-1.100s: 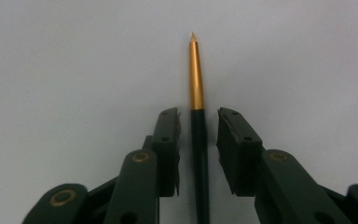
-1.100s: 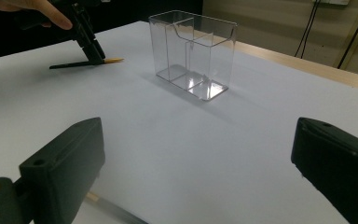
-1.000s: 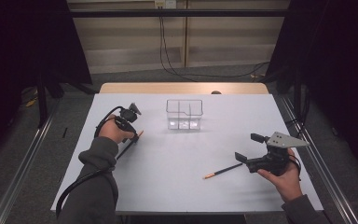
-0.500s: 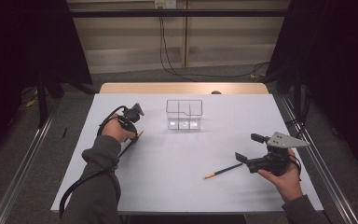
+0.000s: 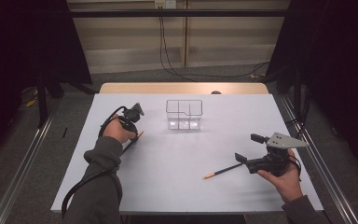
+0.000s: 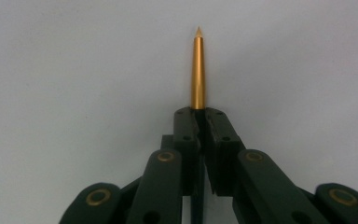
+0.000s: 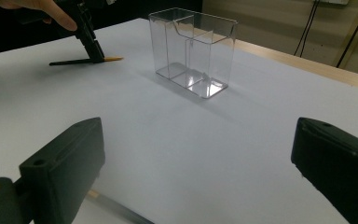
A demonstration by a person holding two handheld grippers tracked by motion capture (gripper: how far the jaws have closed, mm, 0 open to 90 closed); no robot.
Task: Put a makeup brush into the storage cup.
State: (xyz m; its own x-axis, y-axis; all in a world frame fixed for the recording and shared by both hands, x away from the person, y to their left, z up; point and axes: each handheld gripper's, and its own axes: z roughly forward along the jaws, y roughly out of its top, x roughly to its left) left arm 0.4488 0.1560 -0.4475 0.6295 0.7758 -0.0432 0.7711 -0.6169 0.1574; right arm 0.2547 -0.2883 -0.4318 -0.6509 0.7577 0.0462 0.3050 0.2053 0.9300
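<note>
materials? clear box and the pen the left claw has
Box: looks like clear hard plastic, glossy; the table shows through its walls, and the edges and inner dividers catch highlights. Could be acrylic, can't confirm.

Pen in the left claw: the front end looks like metal or metallic-coated plastic, gold with a smooth satin sheen along its length; the rest of the barrel is black in the right gripper view.

The left gripper is pointing steeply downward from a bent wrist, its jaws having just been closing and now pressing together. The right gripper is lying nearly level, its jaws standing wide apart.
</note>
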